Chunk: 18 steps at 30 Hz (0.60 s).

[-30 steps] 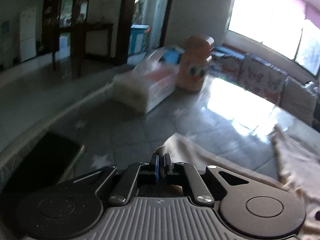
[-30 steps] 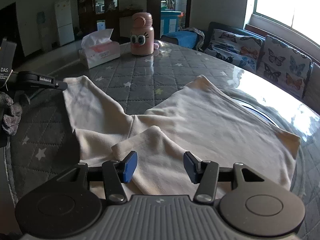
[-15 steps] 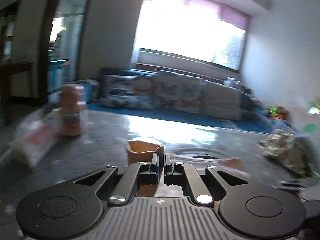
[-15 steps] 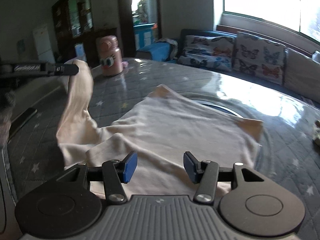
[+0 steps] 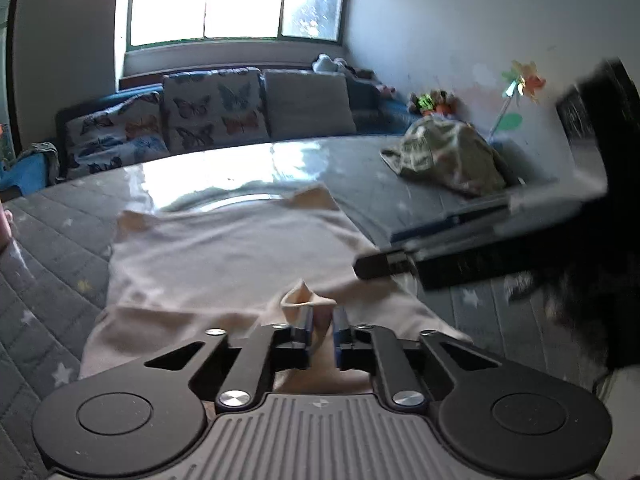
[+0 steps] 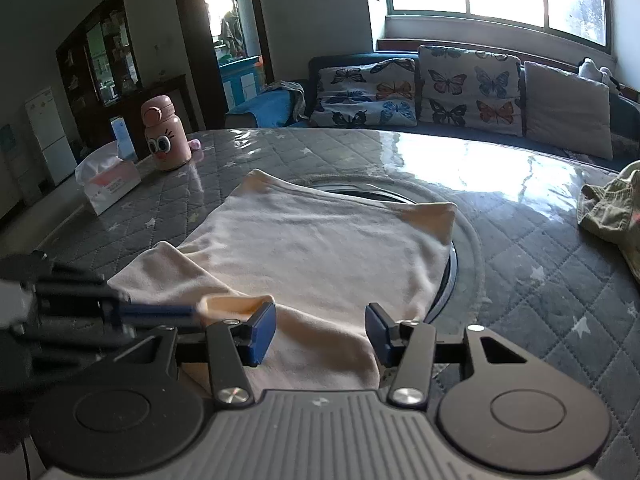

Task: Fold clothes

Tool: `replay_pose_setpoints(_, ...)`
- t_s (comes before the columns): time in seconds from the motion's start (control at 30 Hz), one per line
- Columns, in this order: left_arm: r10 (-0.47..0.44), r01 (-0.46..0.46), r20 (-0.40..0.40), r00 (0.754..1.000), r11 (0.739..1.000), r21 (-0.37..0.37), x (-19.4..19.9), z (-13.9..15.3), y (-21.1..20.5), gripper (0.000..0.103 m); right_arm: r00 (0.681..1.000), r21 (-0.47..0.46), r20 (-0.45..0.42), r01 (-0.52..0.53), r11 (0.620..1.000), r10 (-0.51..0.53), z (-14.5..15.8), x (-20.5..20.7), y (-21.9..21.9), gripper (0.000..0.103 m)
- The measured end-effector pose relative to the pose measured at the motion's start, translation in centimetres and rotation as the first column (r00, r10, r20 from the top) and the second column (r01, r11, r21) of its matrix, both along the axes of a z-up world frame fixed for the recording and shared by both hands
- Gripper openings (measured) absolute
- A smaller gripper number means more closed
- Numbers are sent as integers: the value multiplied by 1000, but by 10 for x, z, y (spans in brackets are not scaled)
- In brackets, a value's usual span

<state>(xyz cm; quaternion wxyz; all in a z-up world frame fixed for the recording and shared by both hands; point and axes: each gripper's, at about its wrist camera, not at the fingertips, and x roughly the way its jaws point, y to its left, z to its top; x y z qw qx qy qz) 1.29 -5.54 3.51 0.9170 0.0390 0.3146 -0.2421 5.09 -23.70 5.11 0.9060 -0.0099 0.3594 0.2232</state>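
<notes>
Shirt (image 6: 320,248): a cream garment lying flat on the quilted, star-patterned table (image 6: 540,280), directly in front of both grippers. Nearest the camera, the left gripper (image 5: 322,320) has a small tip of cloth, apparently a sleeve end, between its jaws, which are opening; the pads appear to be leaving the fabric, so the sleeve seems to be in the act of release onto the body of the shirt. In the right wrist view the right gripper (image 6: 320,330) hovers just above the near edge with its jaws parted and nothing between them. The step in hand is judged to be laying one sleeve inward. The next move probably calls for clearing the left fingers without dragging the cloth, then taking the opposite side with the right gripper. The shirt's long axis runs away from the grippers; two corners point toward the window, the far edge lying over a round inset in the table. Beyond, well apart: an olive garment (image 6: 612,212) to the right, a tissue box (image 6: 108,184) and a pink bottle (image 6: 164,140) to the left.
</notes>
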Motion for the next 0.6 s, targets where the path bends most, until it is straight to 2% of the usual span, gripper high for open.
replay_pose_setpoints(0.07,6,-6,8,1000,1000,4,-6,-1,6,40,1000,6,-10,-7,1000,7,-3,1,2,50)
replay_pose_setpoints(0.13,26,-26,27,999,1000,6,-14,1,15,52,1000,15,-25,-18,1000,19,-5,1,6,50)
replay_pose_setpoints(0.2,54,-55,42,998,998,4,-19,4,28,55,998,26,-47,-35,999,36,-9,1,12,48)
replay_pose_setpoints(0.27,102,-102,47,994,995,-4,-22,5,46,69,996,34,-71,-52,998,55,-14,-1,19,45)
replay_pose_setpoints(0.33,147,-147,53,988,989,-3,-25,5,64,73,994,38,-87,-57,998,60,-19,-2,24,44)
replay_pose_setpoints(0.5,252,-256,69,965,966,48,-37,-6,102,75,989,46,-134,-61,997,67,-30,0,35,36)
replay_pose_setpoints(0.6,296,-298,48,954,952,66,-41,-14,116,76,986,37,-153,-61,997,66,-35,-1,42,28)
